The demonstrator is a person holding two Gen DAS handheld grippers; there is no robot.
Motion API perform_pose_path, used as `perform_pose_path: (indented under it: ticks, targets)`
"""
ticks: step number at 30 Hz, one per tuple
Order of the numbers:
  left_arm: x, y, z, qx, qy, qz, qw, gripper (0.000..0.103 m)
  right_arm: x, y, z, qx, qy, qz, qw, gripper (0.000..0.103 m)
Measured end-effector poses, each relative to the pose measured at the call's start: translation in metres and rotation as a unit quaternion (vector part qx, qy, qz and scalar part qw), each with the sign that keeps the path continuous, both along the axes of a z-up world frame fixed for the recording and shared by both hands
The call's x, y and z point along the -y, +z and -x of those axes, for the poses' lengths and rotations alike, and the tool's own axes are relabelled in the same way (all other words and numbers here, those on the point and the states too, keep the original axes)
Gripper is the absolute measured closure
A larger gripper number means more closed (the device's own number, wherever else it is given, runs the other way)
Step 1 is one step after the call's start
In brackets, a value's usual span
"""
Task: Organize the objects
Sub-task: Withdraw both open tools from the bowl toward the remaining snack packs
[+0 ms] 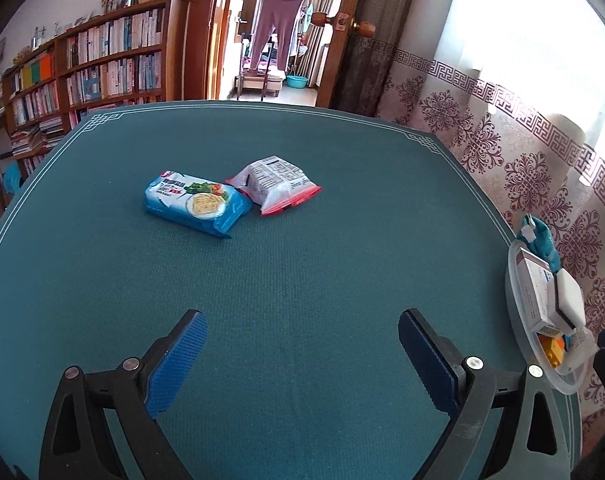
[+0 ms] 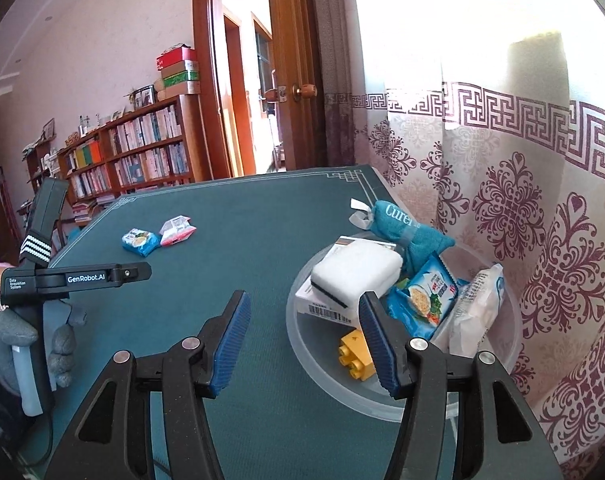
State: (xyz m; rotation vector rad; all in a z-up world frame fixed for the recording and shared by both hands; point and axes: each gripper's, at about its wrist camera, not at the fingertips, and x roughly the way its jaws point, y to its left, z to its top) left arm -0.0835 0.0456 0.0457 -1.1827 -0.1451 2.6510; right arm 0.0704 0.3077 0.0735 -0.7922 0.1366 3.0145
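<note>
A blue snack packet [image 1: 196, 203] and a red-edged clear packet [image 1: 276, 184] lie side by side mid-table; both show small in the right wrist view, blue [image 2: 140, 241] and red [image 2: 176, 231]. My left gripper [image 1: 302, 356] is open and empty, well short of them. My right gripper [image 2: 302, 340] is open and empty at the near rim of a clear plastic bowl [image 2: 302, 344]. The bowl holds a white sponge [image 2: 356, 270] on a box, a teal pouch [image 2: 408, 228], a blue packet [image 2: 422, 300], a white packet [image 2: 476, 304] and a yellow brick [image 2: 356, 354].
The green table mat [image 1: 302, 264] ends at a patterned curtain [image 2: 542, 240] on the right. The bowl [image 1: 518, 320] sits at the table's right edge. A bookshelf [image 1: 102, 60] and open doorway [image 1: 278, 40] stand beyond the far edge. The left gripper's body [image 2: 54, 276] is at left.
</note>
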Motion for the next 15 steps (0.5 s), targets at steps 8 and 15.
perform_pose_path:
  ticks: [8,15]
  targets:
    - [0.046,-0.007,0.029,0.027,0.067,-0.023,0.9972,0.004,0.040,-0.013,0.016,0.019,0.053,-0.012,0.998,0.045]
    - [0.062,-0.005,0.054,0.032,0.112,-0.038,0.9924,0.004,0.068,-0.024,0.030,0.035,0.094,-0.015,0.995,0.045]
